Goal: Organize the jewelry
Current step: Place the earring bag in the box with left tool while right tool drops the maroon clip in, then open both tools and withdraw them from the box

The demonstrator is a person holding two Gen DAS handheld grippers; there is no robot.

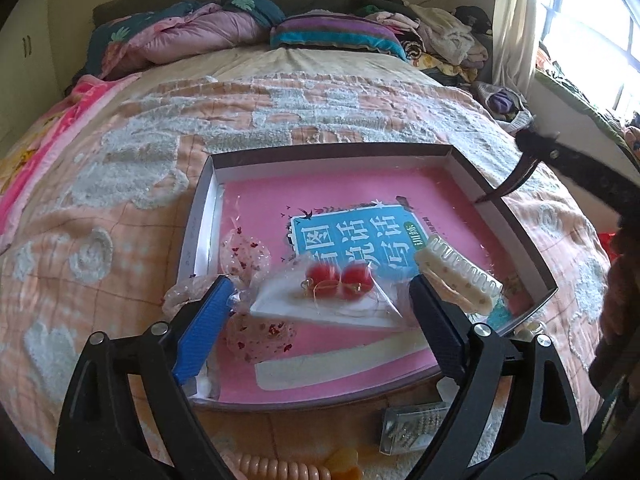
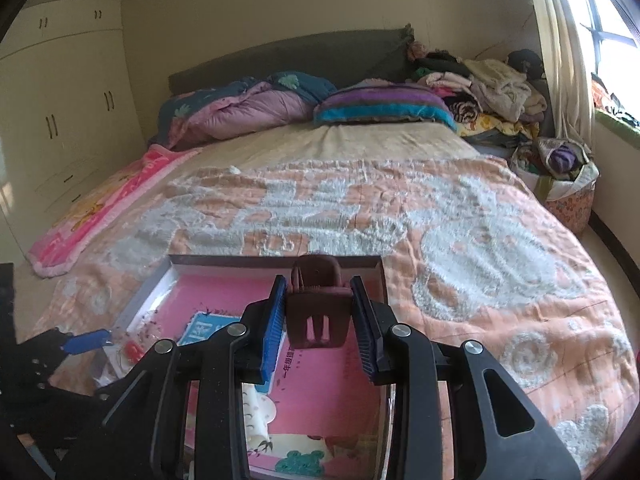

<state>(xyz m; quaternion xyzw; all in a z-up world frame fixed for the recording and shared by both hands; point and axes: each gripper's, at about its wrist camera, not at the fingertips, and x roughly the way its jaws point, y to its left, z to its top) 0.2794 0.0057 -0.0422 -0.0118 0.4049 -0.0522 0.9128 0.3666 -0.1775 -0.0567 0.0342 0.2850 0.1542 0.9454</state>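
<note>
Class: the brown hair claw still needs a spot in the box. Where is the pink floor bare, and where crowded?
Bare: the pink floor between the far wall and the blue label. Crowded: the near half, with red earrings, cream claw clip and mesh pouches.

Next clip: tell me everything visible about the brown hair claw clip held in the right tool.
The brown hair claw clip looks like matte plastic, a dull reddish brown, with a slotted flat handle end facing the camera and its curved toothed jaws pointing away. The right tool is shut on it, blue pads pressing both sides of the body. It hangs in the air above the far edge of the pink-lined box, touching nothing but the pads. From the left wrist view its dark curved prongs reach down near the box's right rim.
</note>
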